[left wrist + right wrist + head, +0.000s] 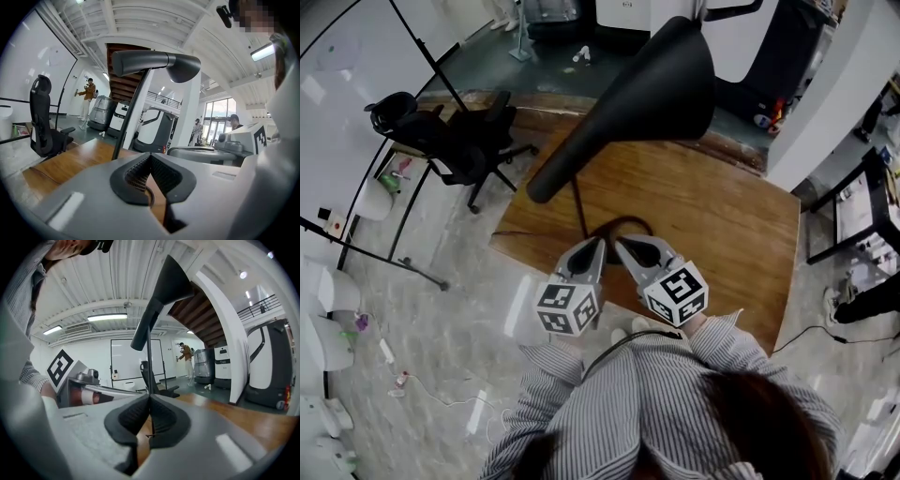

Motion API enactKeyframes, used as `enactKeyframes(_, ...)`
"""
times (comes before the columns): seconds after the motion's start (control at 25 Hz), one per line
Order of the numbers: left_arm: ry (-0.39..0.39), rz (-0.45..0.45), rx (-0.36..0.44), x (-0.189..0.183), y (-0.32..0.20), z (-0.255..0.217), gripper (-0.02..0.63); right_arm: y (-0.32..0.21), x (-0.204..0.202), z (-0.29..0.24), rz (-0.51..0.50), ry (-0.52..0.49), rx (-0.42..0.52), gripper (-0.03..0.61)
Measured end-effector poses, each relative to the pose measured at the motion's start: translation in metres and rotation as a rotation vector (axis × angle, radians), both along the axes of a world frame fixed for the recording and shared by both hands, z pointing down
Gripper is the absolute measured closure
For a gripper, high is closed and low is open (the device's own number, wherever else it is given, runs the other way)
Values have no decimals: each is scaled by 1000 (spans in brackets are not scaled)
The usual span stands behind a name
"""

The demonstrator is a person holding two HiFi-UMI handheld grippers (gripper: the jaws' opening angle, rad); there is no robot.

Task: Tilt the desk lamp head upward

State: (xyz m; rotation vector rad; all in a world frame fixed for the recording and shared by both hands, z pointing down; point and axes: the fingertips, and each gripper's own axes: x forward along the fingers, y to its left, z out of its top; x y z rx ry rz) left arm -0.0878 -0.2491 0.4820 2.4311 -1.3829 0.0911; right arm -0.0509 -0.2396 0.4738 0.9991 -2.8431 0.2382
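The black desk lamp stands on the wooden table [722,225]. Its cone-shaped head [661,80] points up and to the right over the table, on a thin stem [577,202]. Both grippers sit side by side at the near edge, close to the foot of the stem. My left gripper [598,246] is shut with nothing between its jaws; in its own view [150,157] the head [154,63] looms above and the stem [129,117] rises just beyond the tips. My right gripper [622,246] is also shut and empty [150,398], with the stem [148,362] straight ahead and the head [166,277] overhead.
A dark cable loop [619,222] lies on the table just beyond the fingertips. A black office chair [459,141] stands off the table's left side. Large machines and people stand far back in the hall [154,129].
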Motion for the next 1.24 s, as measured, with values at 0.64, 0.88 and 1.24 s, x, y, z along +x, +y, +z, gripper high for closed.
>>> enactKeyframes(0.64,9,52,-13,5,5,5,611,-3,2,13,20,39,-35,577)
enactKeyframes(0.88,3,54,-15,8,6,5,611,-1,3,14,16,49,-35,577)
enactKeyframes(1.24,4,44,-18,10,9,6,611,1,6,12,12,53,-25,577)
